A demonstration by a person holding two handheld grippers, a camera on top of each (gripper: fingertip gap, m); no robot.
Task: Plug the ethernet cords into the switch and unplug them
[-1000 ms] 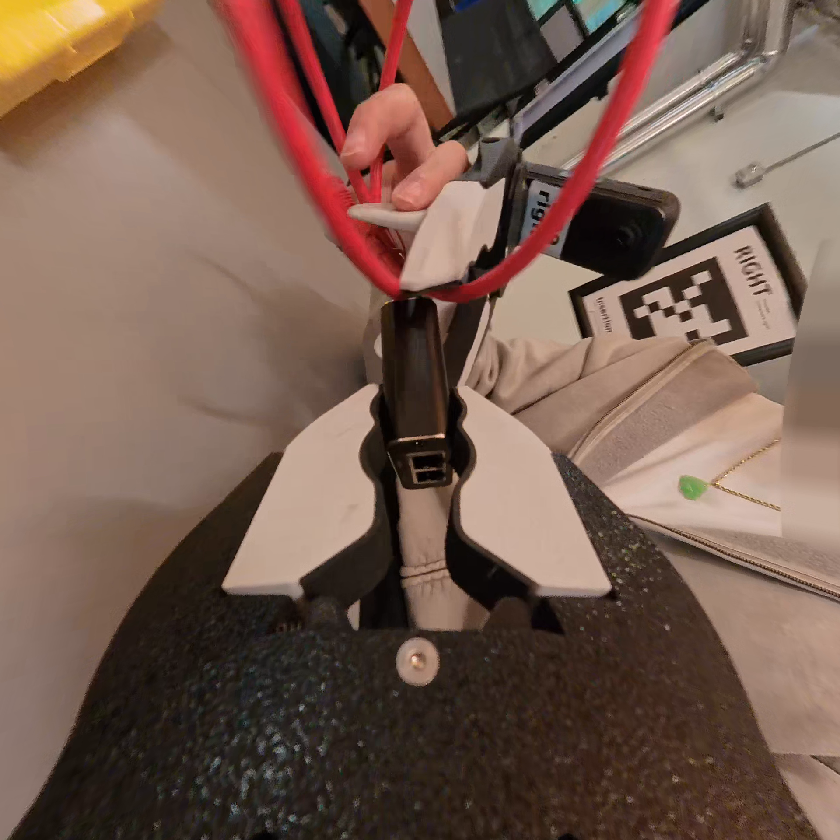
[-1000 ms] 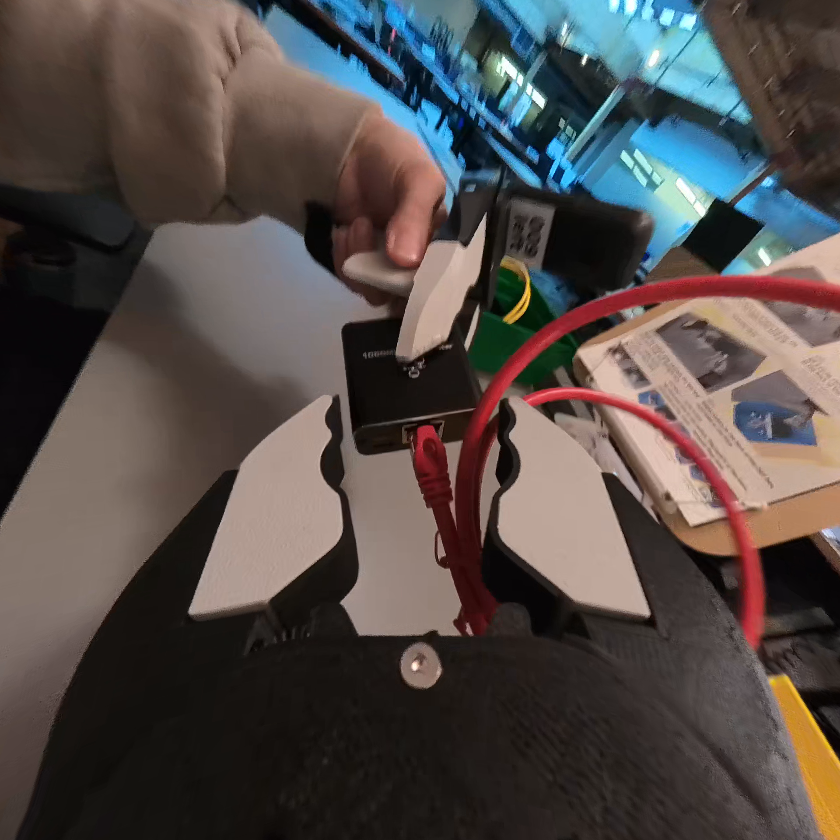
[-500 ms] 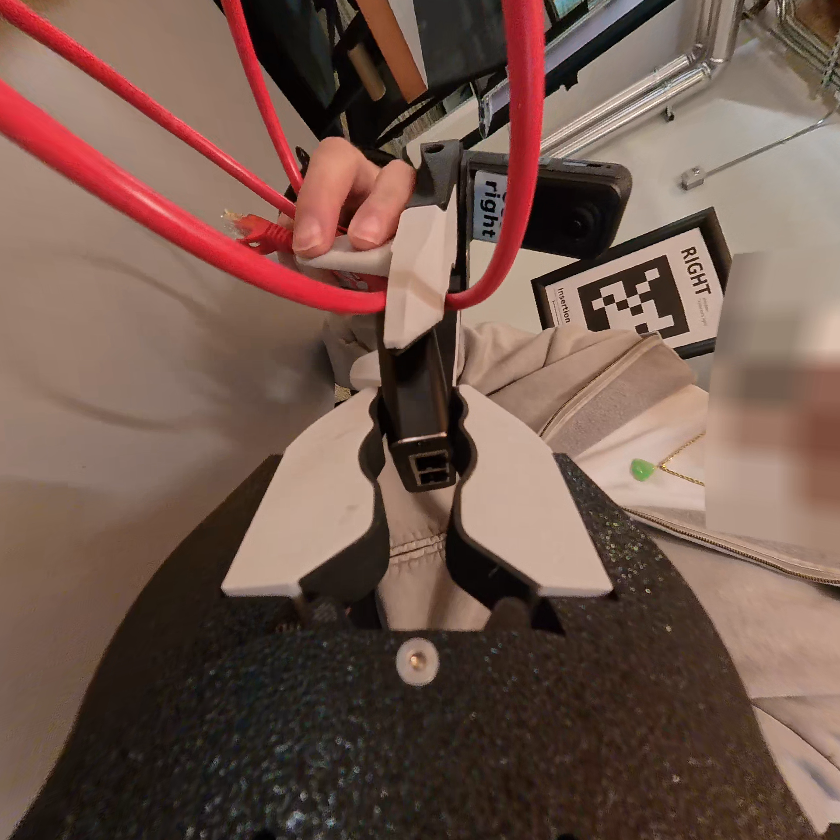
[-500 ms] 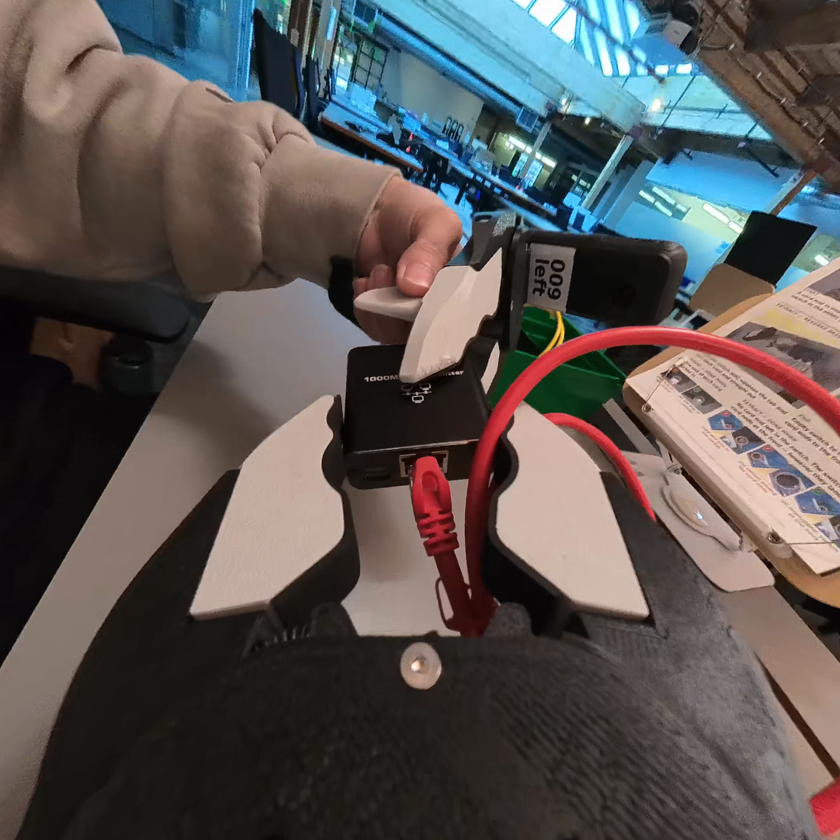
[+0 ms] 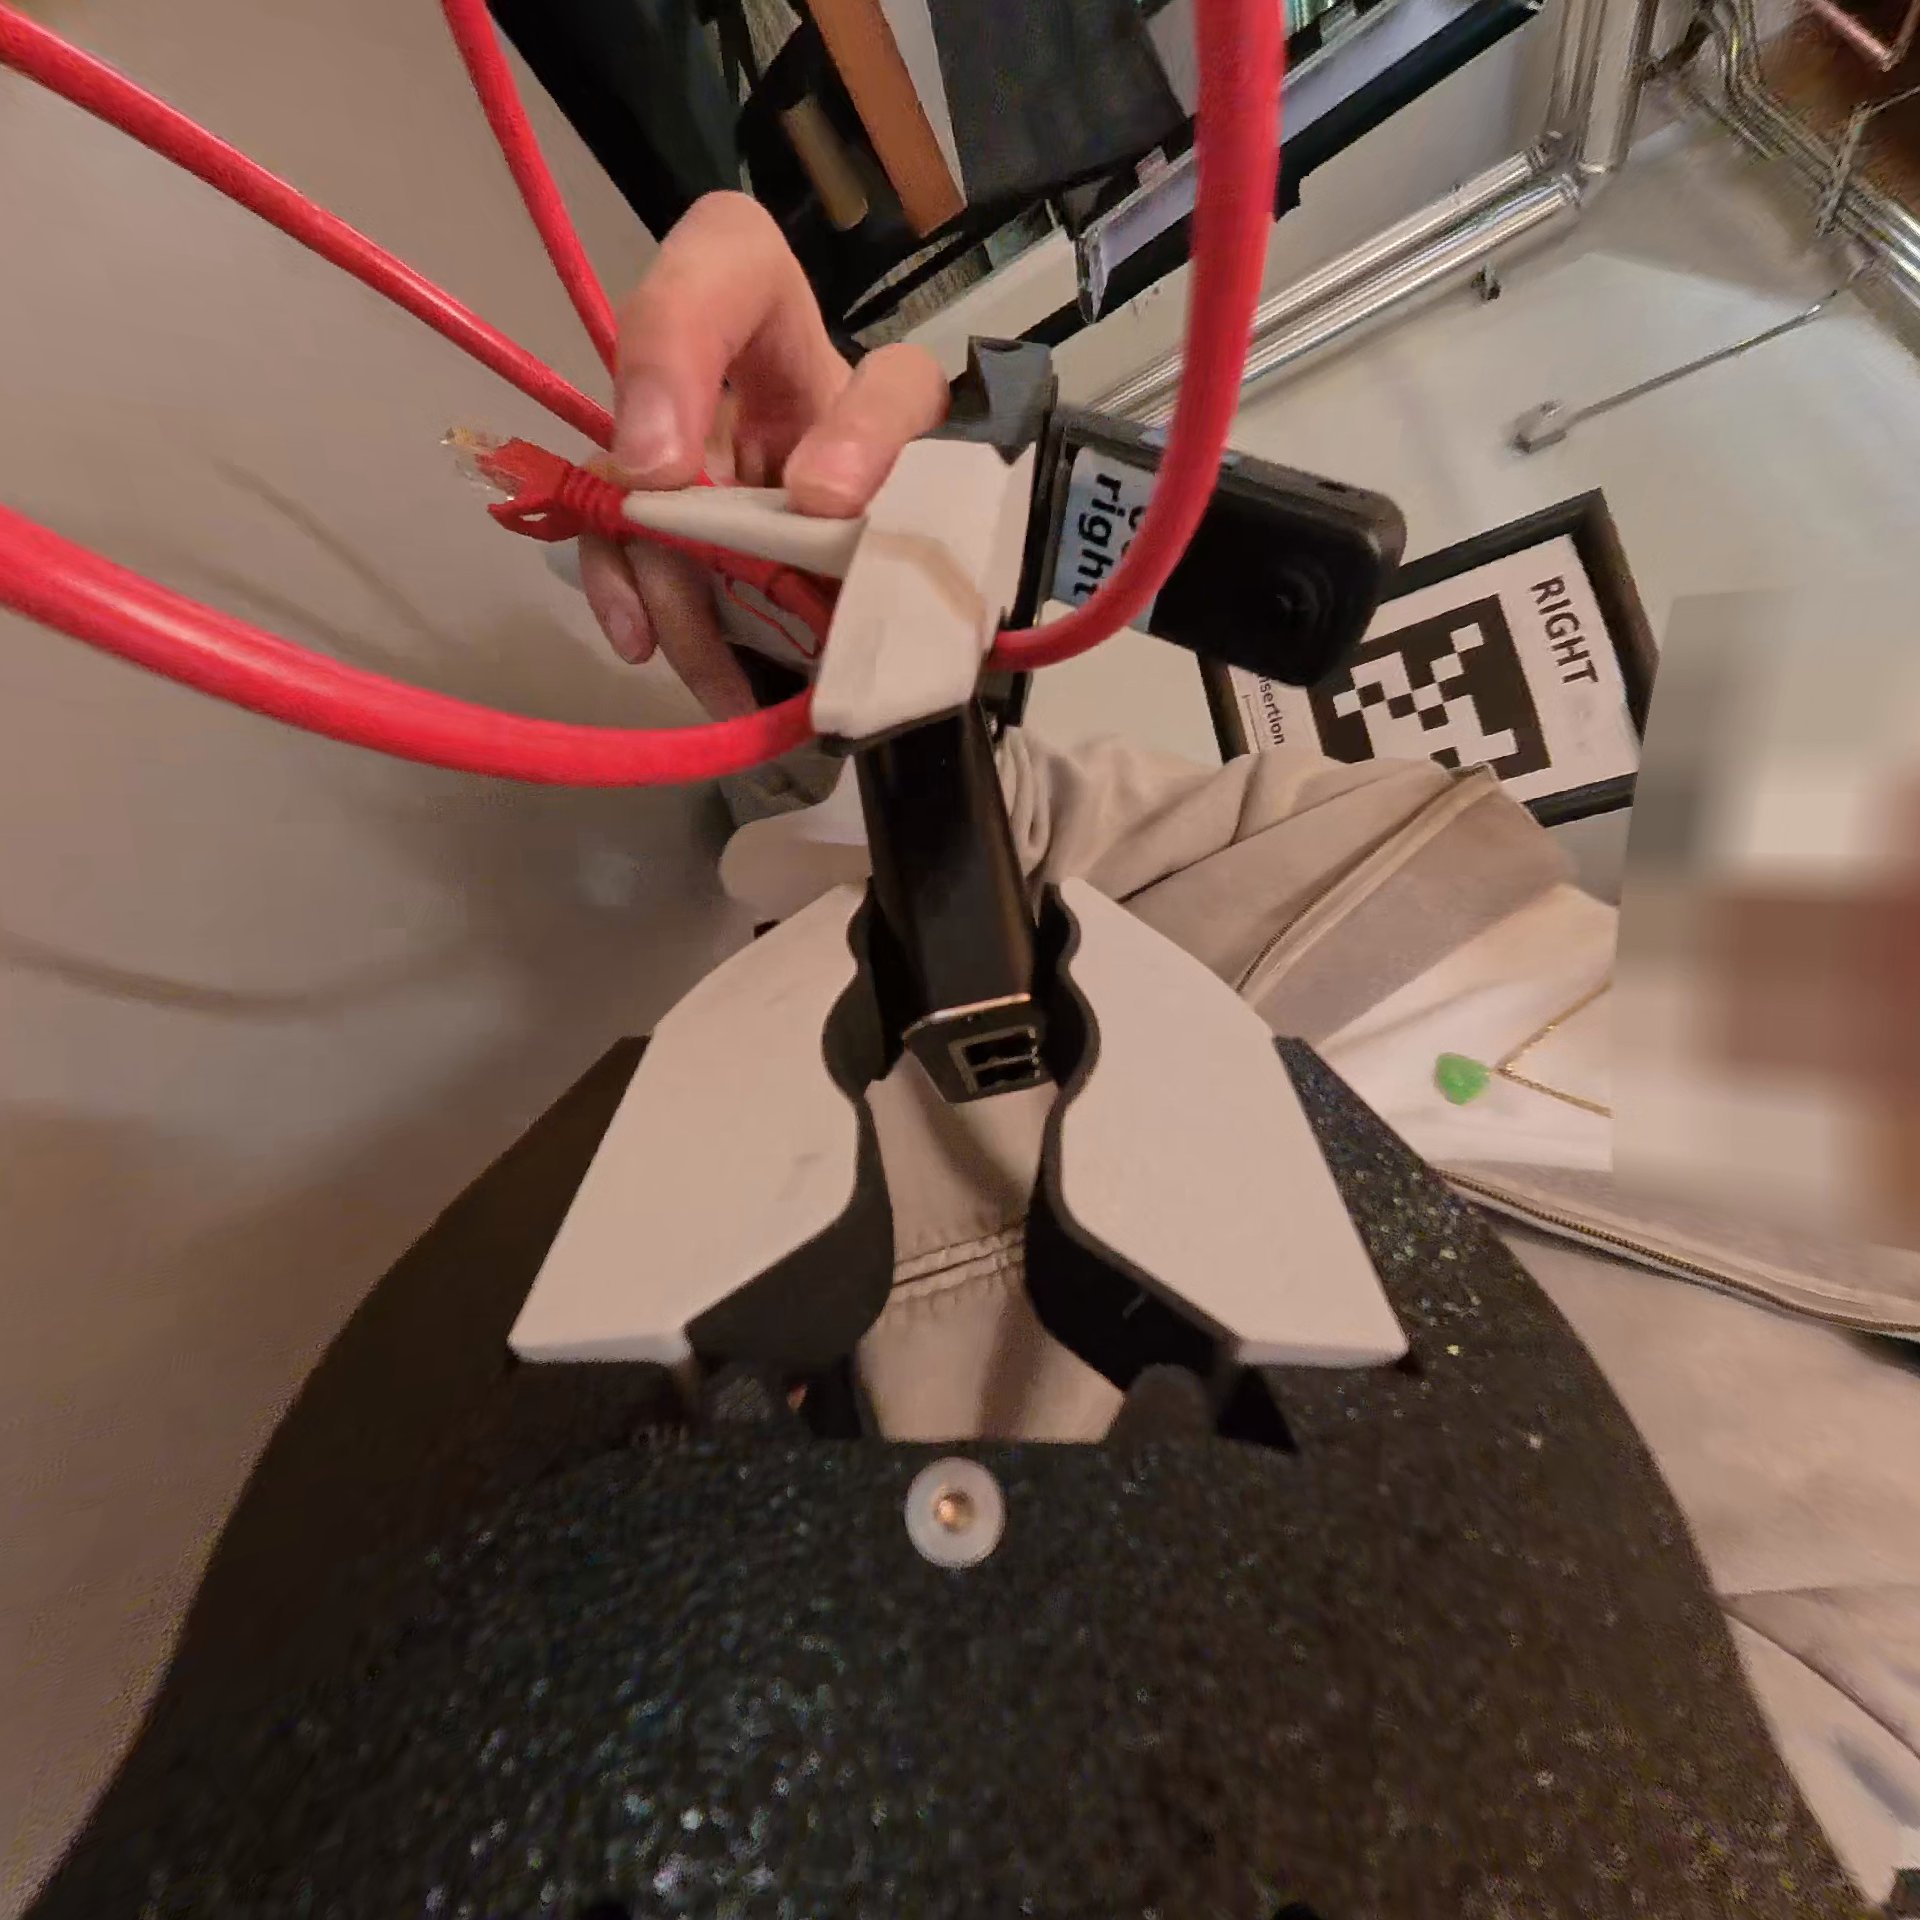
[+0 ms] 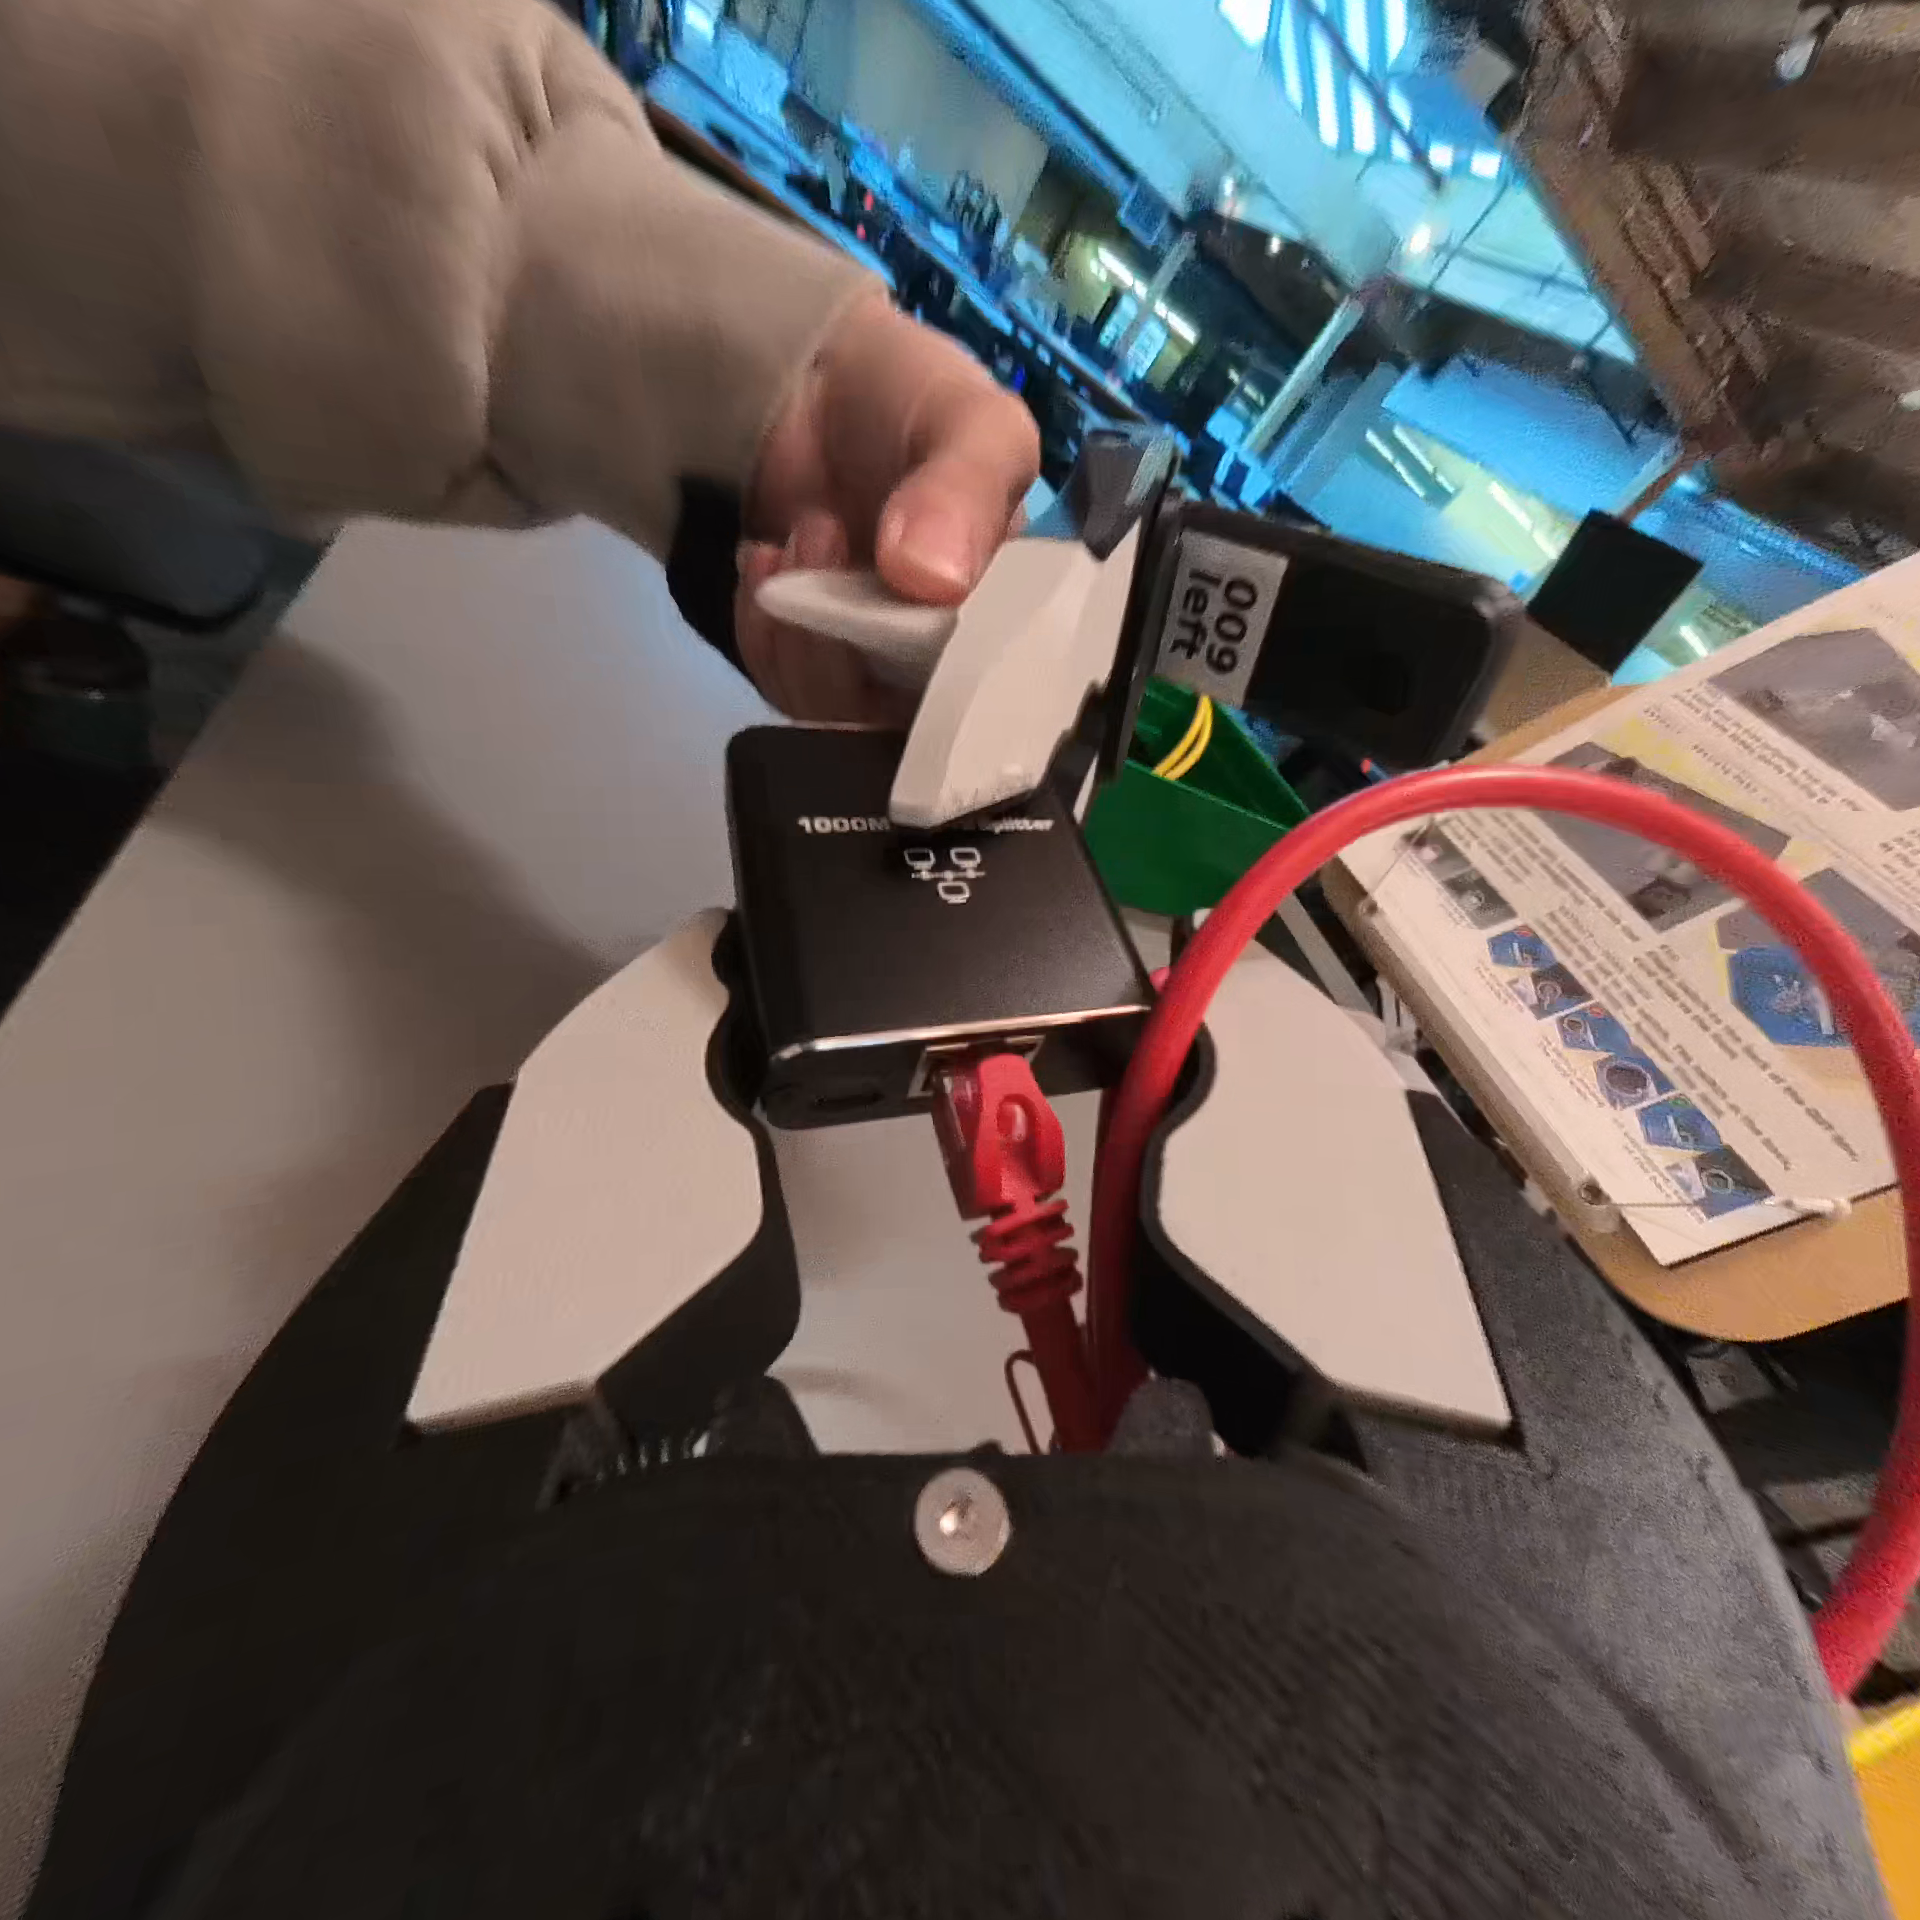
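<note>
My left gripper [image 5: 961, 925] is shut on a black switch [image 5: 951, 831] and holds it edge-up above the table, with two empty ports facing me. In the right wrist view the switch [image 6: 914, 966] lies flat, and the left gripper [image 6: 966, 790] clamps its far end. A red ethernet plug [image 6: 997, 1132] sits in its near port. My right gripper [image 6: 956, 956] is open, its fingertips on either side of that end, and the red cord [image 6: 1558, 800] loops out between the fingers. A second, loose red plug [image 5: 520, 488] sticks out under the hand on the right gripper [image 5: 894, 707].
A framed marker card [image 5: 1455, 665] and a beige jacket [image 5: 1299, 883] lie beyond the switch. A green bin [image 6: 1184, 821] and a clipboard with an instruction sheet [image 6: 1662, 987] sit to the right on the white table [image 6: 364, 935].
The right gripper has closed in on the switch, whose plugged end now sits between its fingertips. Its finger gap is unchanged. The loose plug has come into the left wrist view.
</note>
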